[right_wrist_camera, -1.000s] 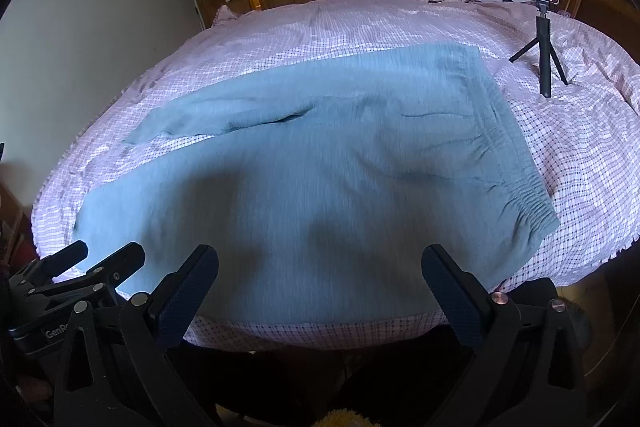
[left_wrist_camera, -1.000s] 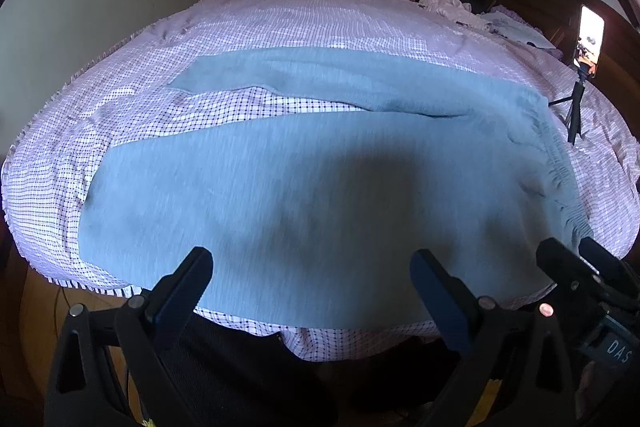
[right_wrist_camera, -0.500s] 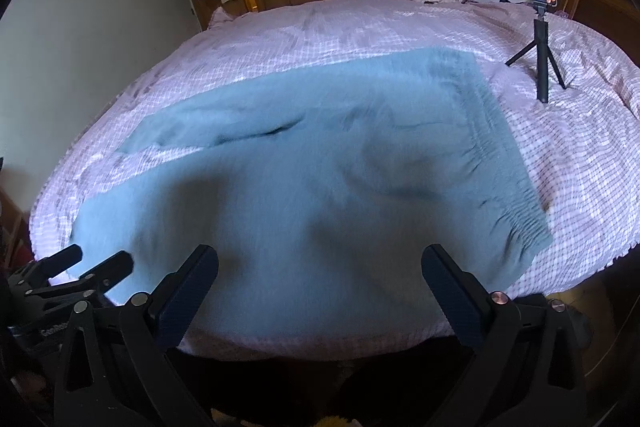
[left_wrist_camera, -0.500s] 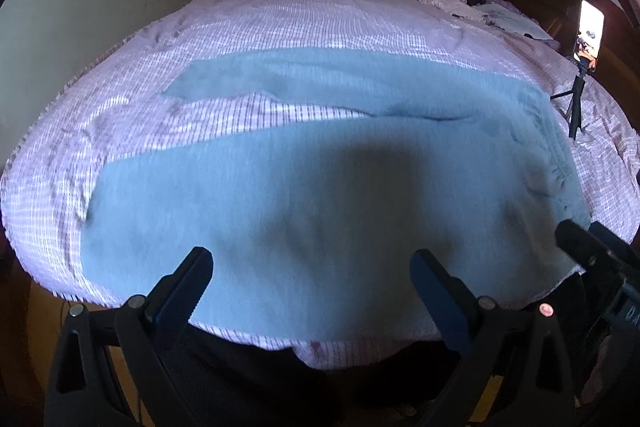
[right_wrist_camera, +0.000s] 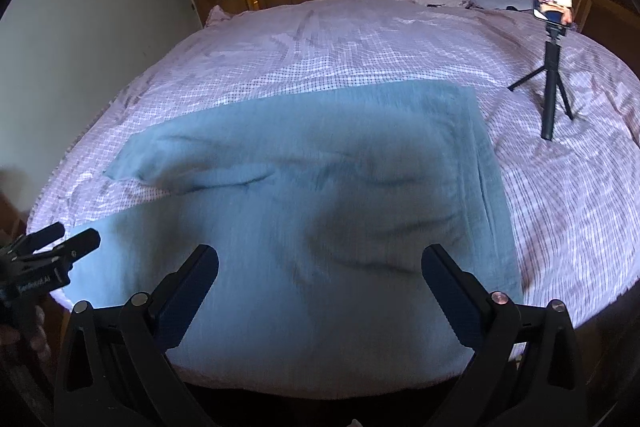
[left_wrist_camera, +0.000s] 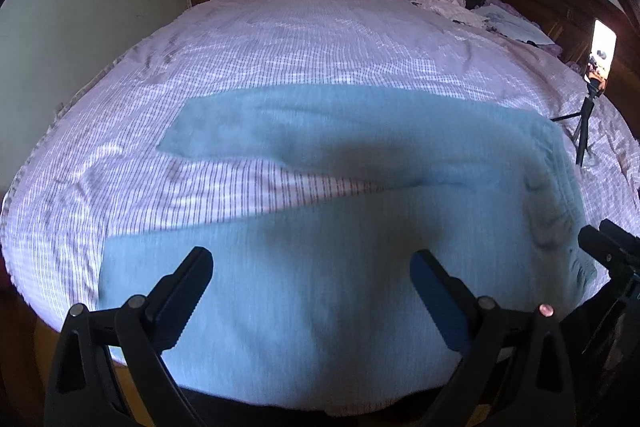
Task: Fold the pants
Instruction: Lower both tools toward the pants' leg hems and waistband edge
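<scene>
The pants [left_wrist_camera: 320,267] lie flat on the bed [left_wrist_camera: 320,47], waistband to the right, legs running left and spread apart, the near leg along the near edge. The left gripper [left_wrist_camera: 310,281] and the right gripper [right_wrist_camera: 320,275] both hang above the near side with jaws wide and hold nothing. The cloth looks soft, light and limp, so it will probably sag and wrinkle when lifted. I think the good places to hold are the near cuff at the left and the near end of the waistband [right_wrist_camera: 492,187], to bring the near leg over the far one.
</scene>
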A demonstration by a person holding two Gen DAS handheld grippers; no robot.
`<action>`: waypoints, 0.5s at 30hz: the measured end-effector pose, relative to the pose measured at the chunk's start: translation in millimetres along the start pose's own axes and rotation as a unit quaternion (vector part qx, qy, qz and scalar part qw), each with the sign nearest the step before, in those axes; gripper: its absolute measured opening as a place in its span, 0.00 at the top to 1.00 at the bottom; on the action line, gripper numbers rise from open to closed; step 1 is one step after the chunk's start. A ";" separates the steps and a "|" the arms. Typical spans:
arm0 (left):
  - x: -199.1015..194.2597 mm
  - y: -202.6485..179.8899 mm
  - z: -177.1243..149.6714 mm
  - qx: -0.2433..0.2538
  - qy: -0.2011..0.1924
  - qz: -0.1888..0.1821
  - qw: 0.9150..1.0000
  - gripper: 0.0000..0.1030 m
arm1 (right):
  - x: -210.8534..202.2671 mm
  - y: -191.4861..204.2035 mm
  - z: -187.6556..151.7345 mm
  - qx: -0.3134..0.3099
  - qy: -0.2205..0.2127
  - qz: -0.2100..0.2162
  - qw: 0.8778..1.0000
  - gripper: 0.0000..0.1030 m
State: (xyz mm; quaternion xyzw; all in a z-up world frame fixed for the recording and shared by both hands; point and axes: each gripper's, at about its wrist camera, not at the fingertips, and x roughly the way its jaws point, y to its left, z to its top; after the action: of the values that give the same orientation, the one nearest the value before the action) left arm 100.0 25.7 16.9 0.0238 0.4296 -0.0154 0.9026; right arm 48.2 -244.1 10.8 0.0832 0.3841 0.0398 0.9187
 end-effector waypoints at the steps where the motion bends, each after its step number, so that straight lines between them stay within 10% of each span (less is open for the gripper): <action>1: 2.6 -0.3 6.6 0.005 0.001 -0.002 1.000 0.02 | 1.8 -0.7 4.3 -0.002 0.002 0.002 1.000 0.05; 15: 55.9 -3.5 92.8 0.021 0.027 -0.016 0.999 0.02 | 46.7 -18.4 77.5 -0.032 0.034 -0.003 0.999 0.05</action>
State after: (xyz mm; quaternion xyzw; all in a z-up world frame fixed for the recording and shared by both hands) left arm 207.0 16.5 31.9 0.0358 0.4537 -0.0385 0.8896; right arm 136.3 -265.3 28.3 0.0516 0.4136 0.0519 0.9075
